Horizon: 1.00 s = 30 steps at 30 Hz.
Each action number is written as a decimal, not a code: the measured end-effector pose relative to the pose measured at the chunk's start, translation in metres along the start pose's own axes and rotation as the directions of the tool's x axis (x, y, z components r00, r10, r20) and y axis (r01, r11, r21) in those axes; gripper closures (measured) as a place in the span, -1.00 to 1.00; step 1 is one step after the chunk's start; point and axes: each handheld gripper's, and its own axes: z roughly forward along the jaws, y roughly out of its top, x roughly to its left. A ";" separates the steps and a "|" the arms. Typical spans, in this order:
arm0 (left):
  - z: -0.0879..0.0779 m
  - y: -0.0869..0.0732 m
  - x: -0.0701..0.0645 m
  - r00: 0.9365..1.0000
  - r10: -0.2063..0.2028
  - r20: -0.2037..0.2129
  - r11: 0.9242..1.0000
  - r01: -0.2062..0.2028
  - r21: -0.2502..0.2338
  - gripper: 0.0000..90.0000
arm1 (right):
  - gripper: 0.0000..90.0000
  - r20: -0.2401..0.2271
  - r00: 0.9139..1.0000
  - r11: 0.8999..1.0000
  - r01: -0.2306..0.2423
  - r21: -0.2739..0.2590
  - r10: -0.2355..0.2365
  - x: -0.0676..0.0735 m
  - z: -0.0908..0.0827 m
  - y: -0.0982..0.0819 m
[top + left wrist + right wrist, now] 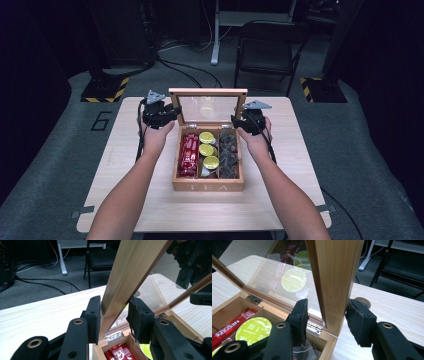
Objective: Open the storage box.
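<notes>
On the counter [125, 200] a tea box [208, 186] stands open mid-counter, its lid [207, 92] upright at the far side, left gripper [161, 114] and right gripper [248, 120] each clamping a side edge.

The high camera sits above my side of the tabletop [125, 195], looking forward and down across it to the floor beyond its far edge. Each gripper camera rides close behind my own jaws, looking along them at one side rail of the box lid [207, 91]. All three views share that lid [130, 272] [334, 277].
</notes>
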 end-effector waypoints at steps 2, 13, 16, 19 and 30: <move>0.001 0.001 0.000 1.000 0.003 -0.005 1.000 -0.003 0.002 0.40 | 0.16 0.000 1.000 1.000 0.002 -0.002 -0.002 -0.001 0.001 0.000; 0.006 0.003 0.002 1.000 -0.008 -0.018 1.000 0.008 -0.001 0.41 | 0.25 -0.002 1.000 1.000 -0.016 0.015 0.016 -0.006 0.012 -0.003; 0.007 0.004 0.002 1.000 -0.003 -0.024 1.000 0.003 0.004 0.41 | 0.22 0.001 1.000 0.999 -0.025 0.028 0.025 -0.005 0.015 -0.004; 0.008 0.004 0.002 1.000 -0.007 -0.025 1.000 0.007 -0.001 0.41 | 0.22 -0.001 1.000 0.999 -0.018 0.027 0.018 -0.006 0.016 -0.004; 0.010 0.006 0.002 0.999 0.006 -0.036 1.000 -0.006 0.002 0.42 | 0.27 0.008 1.000 0.999 -0.007 0.051 0.007 -0.007 0.021 -0.005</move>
